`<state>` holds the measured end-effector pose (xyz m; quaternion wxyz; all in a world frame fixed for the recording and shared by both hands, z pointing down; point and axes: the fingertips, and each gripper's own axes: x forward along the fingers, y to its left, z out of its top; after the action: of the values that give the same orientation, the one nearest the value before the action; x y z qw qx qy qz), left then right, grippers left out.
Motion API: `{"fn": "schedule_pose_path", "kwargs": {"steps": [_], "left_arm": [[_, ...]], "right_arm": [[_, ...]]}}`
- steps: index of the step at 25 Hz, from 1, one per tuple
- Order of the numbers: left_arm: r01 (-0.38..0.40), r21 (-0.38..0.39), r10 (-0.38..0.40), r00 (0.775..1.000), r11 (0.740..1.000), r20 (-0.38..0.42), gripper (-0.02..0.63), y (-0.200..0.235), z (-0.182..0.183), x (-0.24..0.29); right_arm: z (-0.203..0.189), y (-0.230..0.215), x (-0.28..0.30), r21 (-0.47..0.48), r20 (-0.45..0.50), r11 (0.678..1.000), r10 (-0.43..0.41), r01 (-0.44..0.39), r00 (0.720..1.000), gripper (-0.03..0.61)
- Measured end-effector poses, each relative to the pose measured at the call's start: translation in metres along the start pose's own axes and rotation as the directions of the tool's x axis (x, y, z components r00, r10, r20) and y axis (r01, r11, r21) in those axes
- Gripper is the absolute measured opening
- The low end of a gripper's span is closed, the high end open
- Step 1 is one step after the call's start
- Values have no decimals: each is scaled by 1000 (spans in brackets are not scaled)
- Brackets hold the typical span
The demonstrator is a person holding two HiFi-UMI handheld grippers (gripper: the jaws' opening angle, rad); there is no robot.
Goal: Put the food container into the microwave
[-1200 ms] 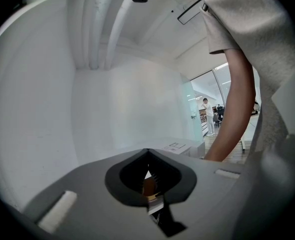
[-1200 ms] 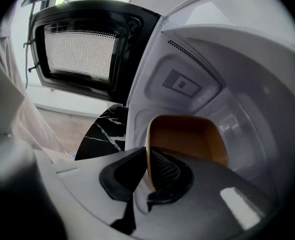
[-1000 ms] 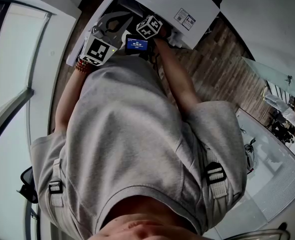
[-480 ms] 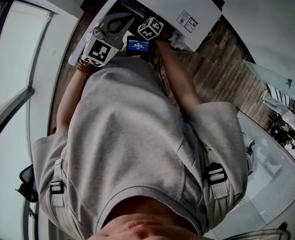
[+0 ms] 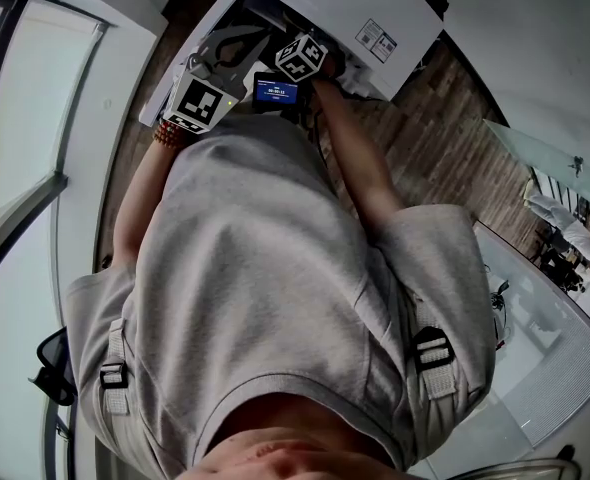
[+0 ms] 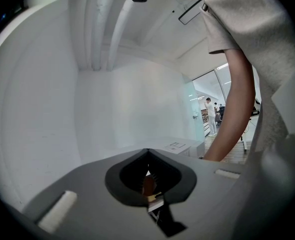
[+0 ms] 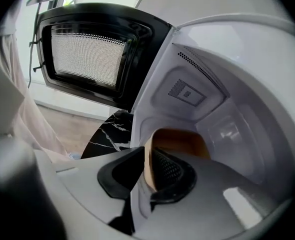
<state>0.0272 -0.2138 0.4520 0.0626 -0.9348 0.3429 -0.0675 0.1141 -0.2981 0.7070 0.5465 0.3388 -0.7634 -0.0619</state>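
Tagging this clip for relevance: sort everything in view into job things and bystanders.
Job in hand:
- food container, held at the cavity mouth
- right tongs, shut on its rim
- microwave
- its door, open

Just lying about:
- left tongs, shut, empty
- black marbled tabletop
- wooden floor
- distant person

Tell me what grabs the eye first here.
The open microwave fills the right gripper view, its black door swung out at upper left. The right gripper has its jaws shut on a tan food container inside the cavity. The head view is mostly the person's grey shirt.
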Motion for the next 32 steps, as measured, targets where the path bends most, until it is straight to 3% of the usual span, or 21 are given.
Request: {"fn": "schedule_pose_path", "kwargs": {"steps": [32], "left_arm": [[50, -5, -50, 999, 999, -4, -2, -41, 1, -43]], "right_arm": [[-7, 62, -38, 35, 12, 999, 20, -21, 1000, 64]]}}
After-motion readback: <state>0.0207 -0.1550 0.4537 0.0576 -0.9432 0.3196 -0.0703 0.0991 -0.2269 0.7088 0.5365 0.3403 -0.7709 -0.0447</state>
